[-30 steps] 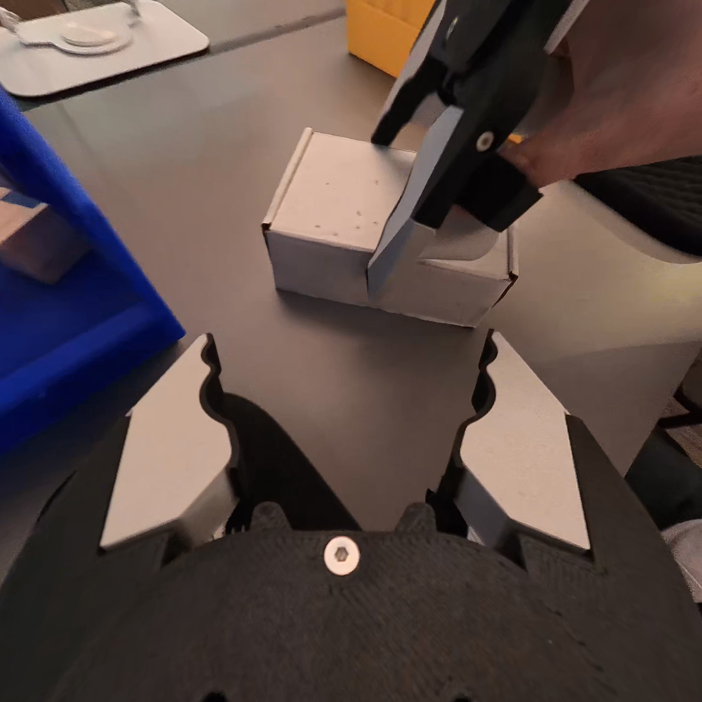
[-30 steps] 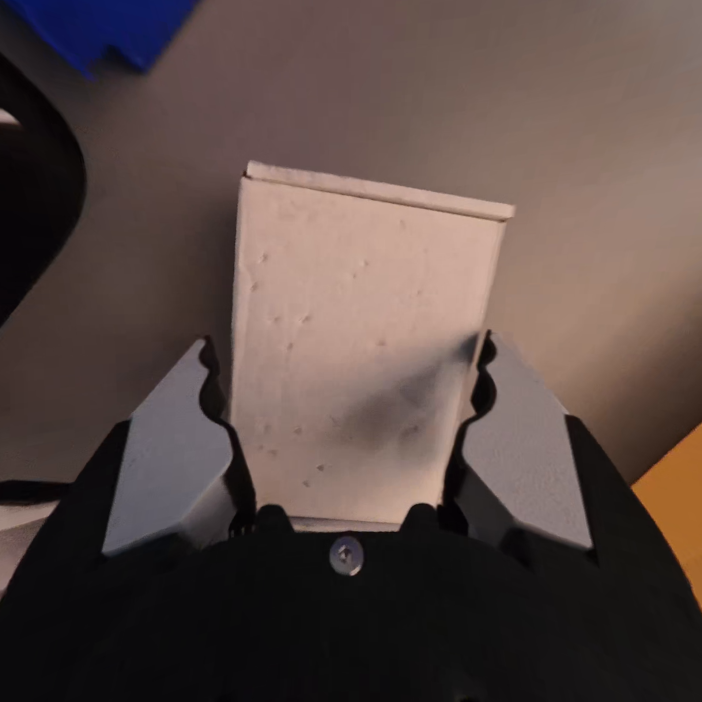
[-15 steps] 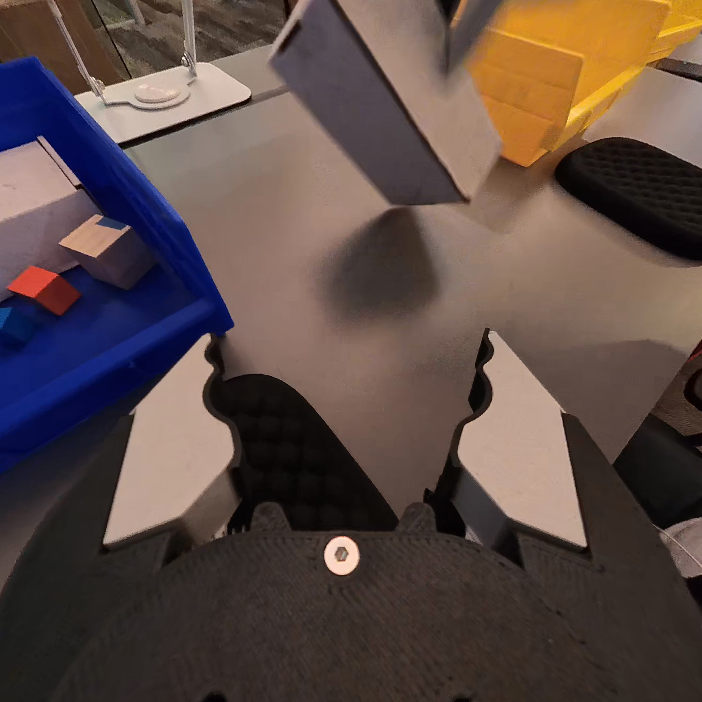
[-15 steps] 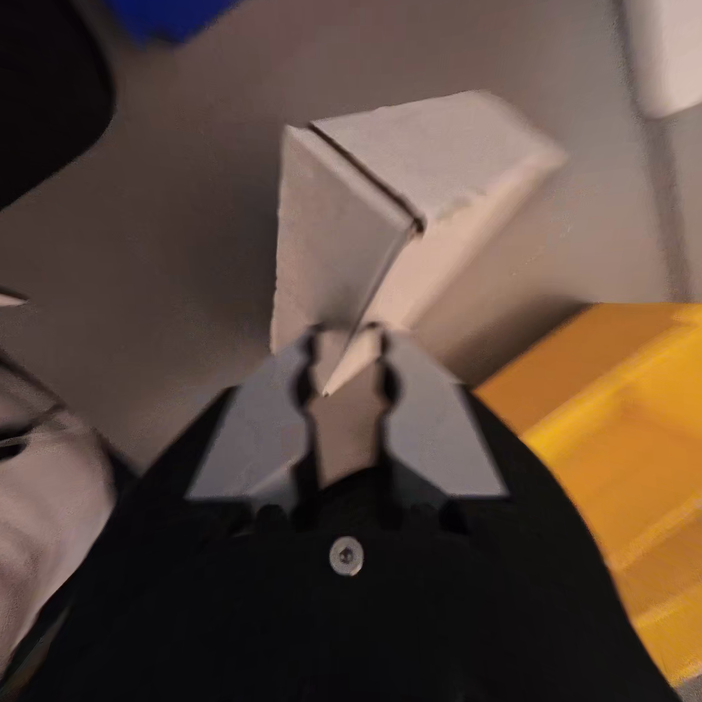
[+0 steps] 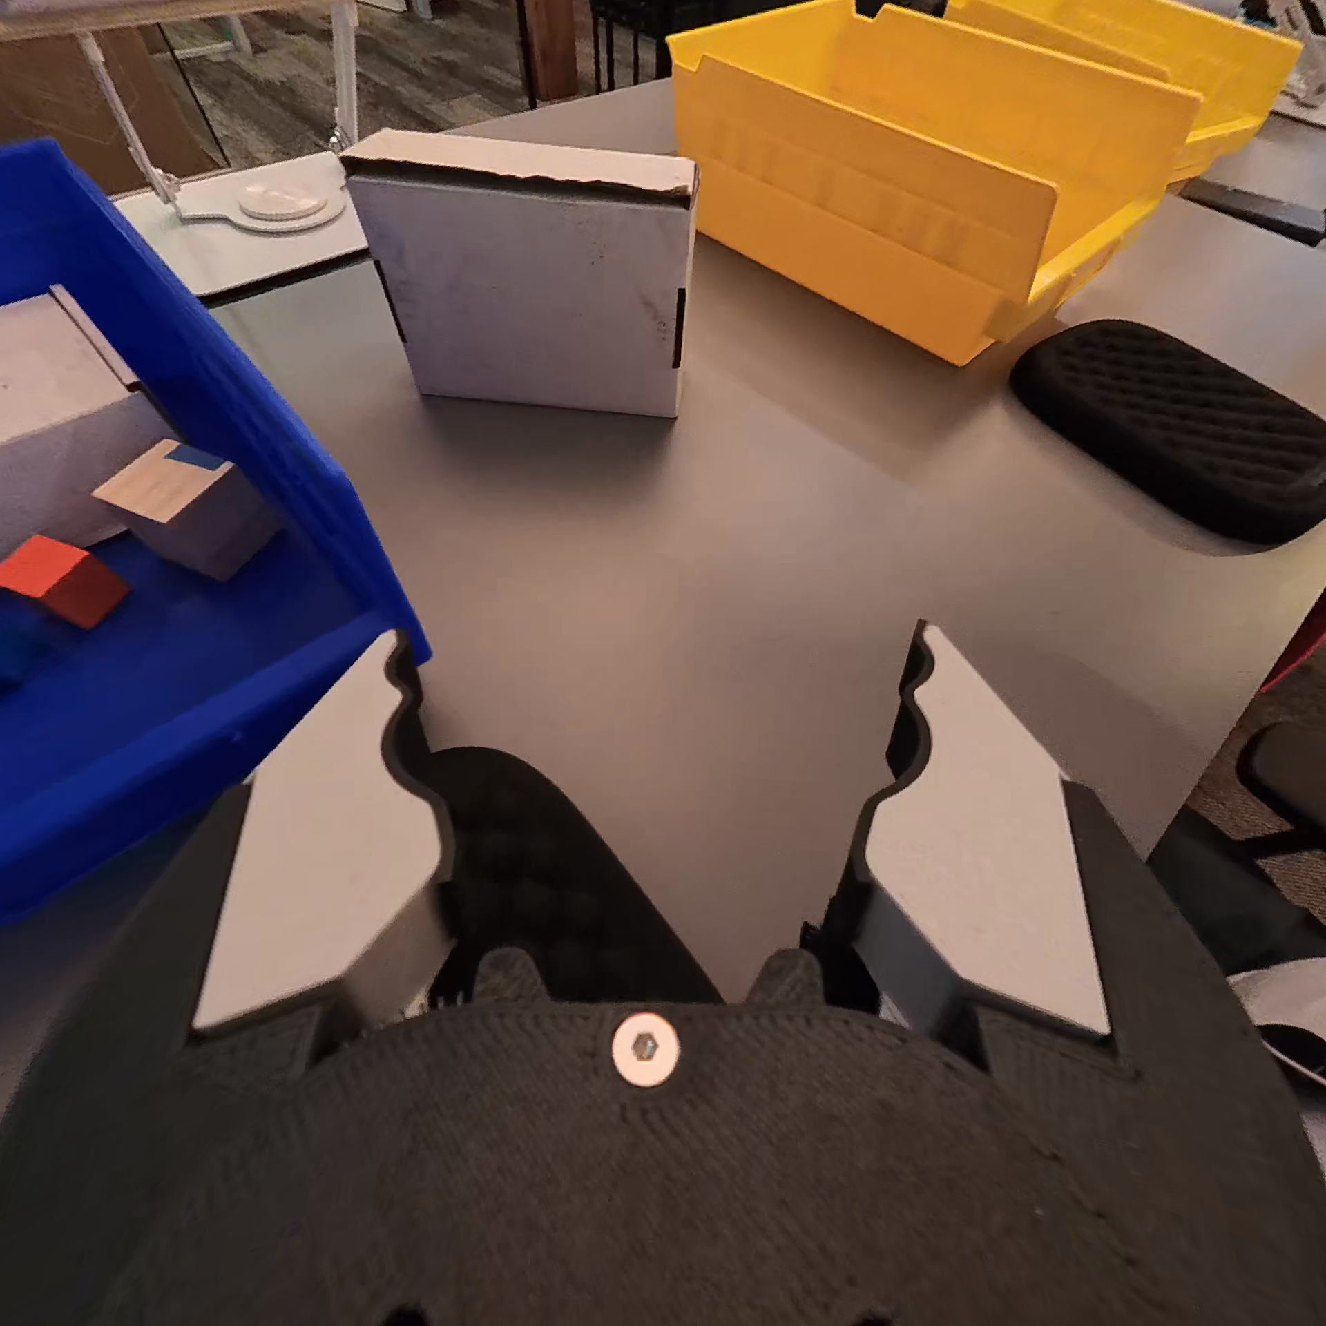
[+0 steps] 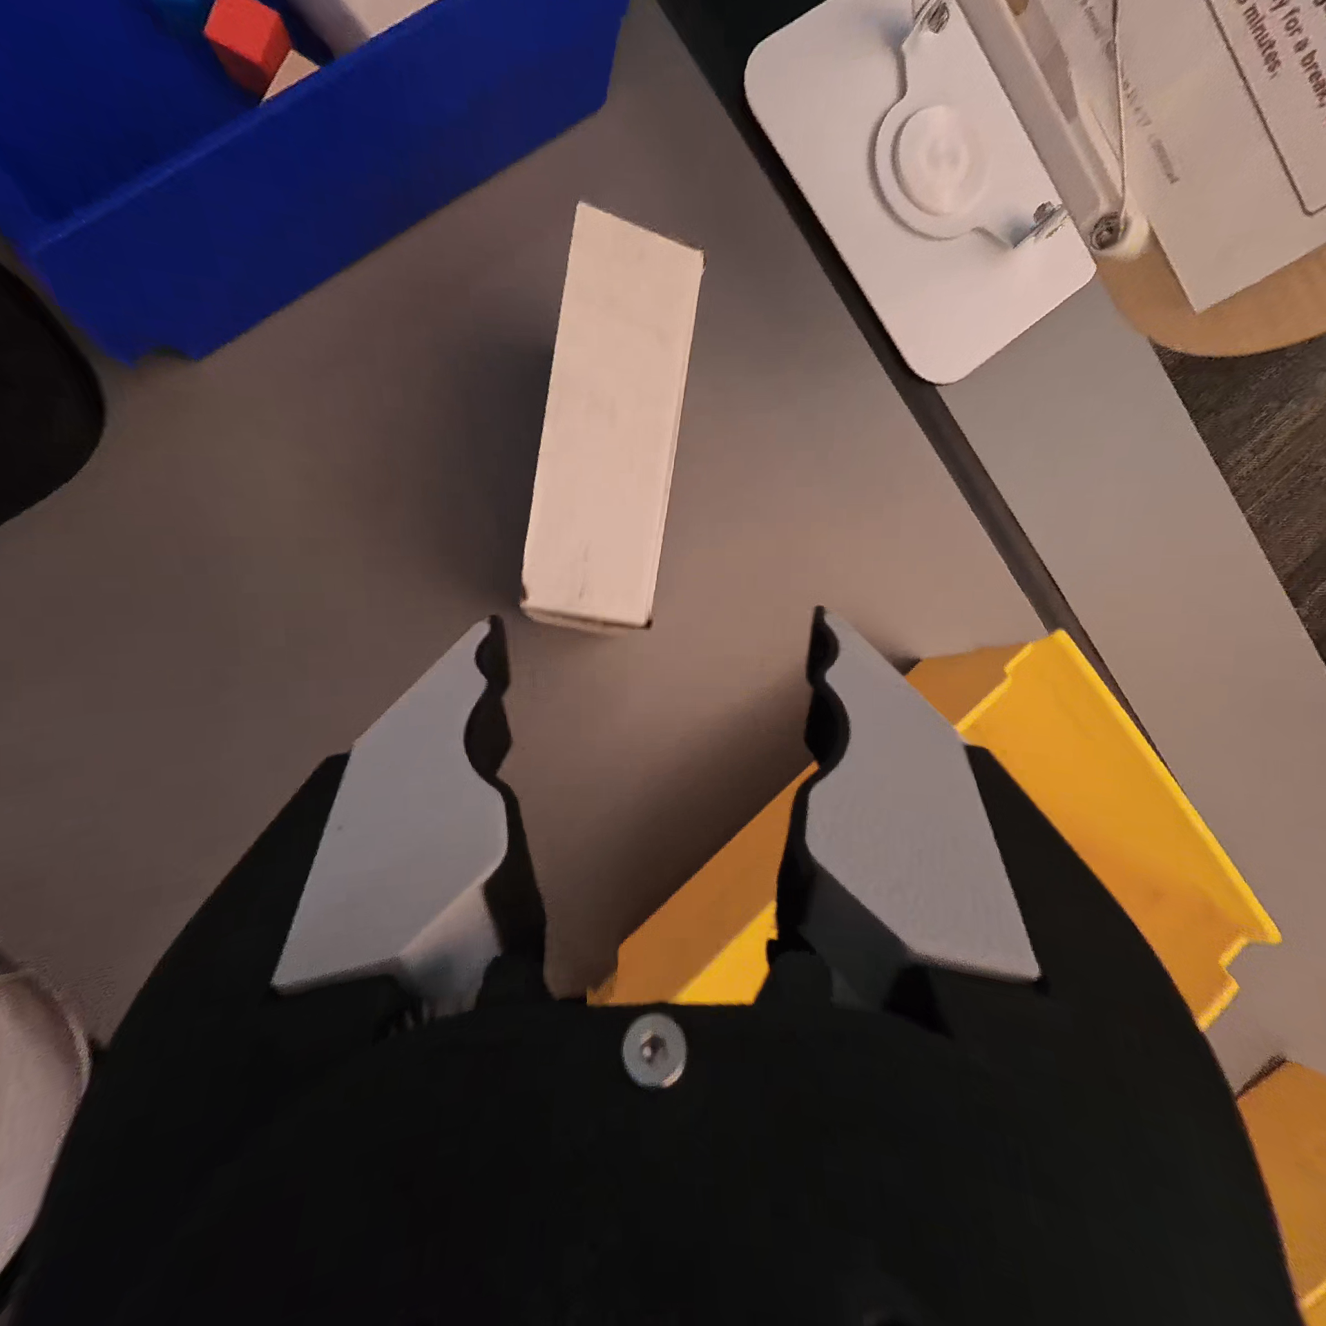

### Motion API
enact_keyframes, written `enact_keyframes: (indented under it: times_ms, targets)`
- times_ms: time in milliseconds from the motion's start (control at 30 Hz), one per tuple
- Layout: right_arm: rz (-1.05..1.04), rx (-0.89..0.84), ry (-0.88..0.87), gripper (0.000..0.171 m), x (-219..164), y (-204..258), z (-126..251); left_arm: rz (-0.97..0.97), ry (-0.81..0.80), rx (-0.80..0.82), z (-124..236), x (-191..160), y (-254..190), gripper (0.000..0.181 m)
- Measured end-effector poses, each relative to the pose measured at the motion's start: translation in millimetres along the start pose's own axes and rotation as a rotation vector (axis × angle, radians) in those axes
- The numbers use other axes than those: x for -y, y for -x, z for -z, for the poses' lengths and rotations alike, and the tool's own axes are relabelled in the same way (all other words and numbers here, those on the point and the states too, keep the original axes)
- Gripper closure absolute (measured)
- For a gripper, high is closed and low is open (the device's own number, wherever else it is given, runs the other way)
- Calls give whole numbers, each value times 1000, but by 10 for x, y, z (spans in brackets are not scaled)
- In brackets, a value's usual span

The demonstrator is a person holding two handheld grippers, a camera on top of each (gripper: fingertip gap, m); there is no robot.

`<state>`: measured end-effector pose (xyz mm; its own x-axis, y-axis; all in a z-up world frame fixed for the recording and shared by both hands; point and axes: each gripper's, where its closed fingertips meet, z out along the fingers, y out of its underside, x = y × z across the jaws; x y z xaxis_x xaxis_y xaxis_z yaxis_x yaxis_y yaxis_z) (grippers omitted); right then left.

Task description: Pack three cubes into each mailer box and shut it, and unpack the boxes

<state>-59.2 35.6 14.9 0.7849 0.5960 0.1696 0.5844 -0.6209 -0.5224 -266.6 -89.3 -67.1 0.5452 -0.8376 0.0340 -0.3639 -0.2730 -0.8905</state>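
We've just released the closed white cardboard mailer box (image 5: 534,287): it stands on edge on the grey table (image 5: 682,545), between blue bin (image 5: 237,402) and yellow bin (image 5: 861,237). Right gripper (image 6: 653,631) spread, empty; left gripper (image 5: 660,646) wide, empty. Placement done, probably.

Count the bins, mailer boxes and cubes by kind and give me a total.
Blue bin: 1
Yellow bins: 2
White mailer boxes, one standing on edge on the table, one in the blue bin: 2
Cubes in the blue bin, red, wood-coloured, blue and partly cut off: 3
Total: 8
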Motion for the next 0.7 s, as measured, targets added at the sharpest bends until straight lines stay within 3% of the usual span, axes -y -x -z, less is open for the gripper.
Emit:
enact_keyframes:
  times_ms: [167, 267, 333, 400, 567, 700]
  targets:
    - [-2, 26, 39, 65, 248, 186, -676, 4, 22, 29, 41, -56, 75, 50]
    - [-34, 35, 176, 58, 220, 269, -1121, 14, 39, 34, 53, -126, 85, 49]
    - [-18, -53, 327, 54, 58, 152, -1302, 13, 50, 47, 83, -190, 100, 49]
    - [21, -45, 387, 102, 11, 182, -1376, 15, 60, 52, 126, -257, 113, 50]
    - [208, -154, 337, 106, 145, 70, -1105, 18, 82, 49, 211, -388, 151, 51]
    - [403, -421, 183, 105, 377, -430, -168, 13, 84, 52, 257, -413, 194, 51]
